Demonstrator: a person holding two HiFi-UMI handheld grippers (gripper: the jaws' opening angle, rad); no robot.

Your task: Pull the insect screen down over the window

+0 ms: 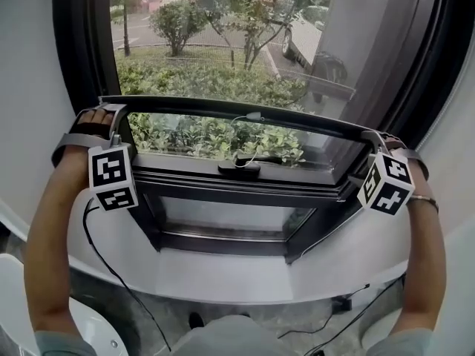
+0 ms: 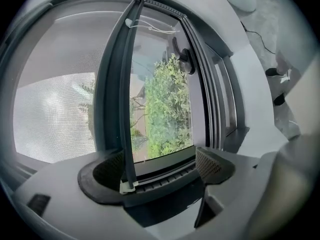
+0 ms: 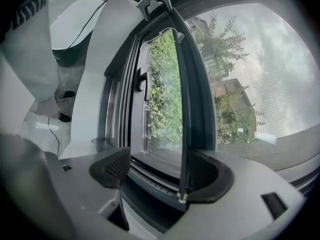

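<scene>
Against outdoor greenery, left tongs and right tongs gape apart astride the insect screen's bar

Head view: the left gripper and right gripper hide both ends of the pull bar. The insect screen is cut off by the top edge.

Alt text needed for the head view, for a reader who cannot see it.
The left gripper and right gripper, each held in a hand, straddle opposite ends of the insect screen's dark bar, which sits partway down the window. Green shrubs show outside.
</scene>
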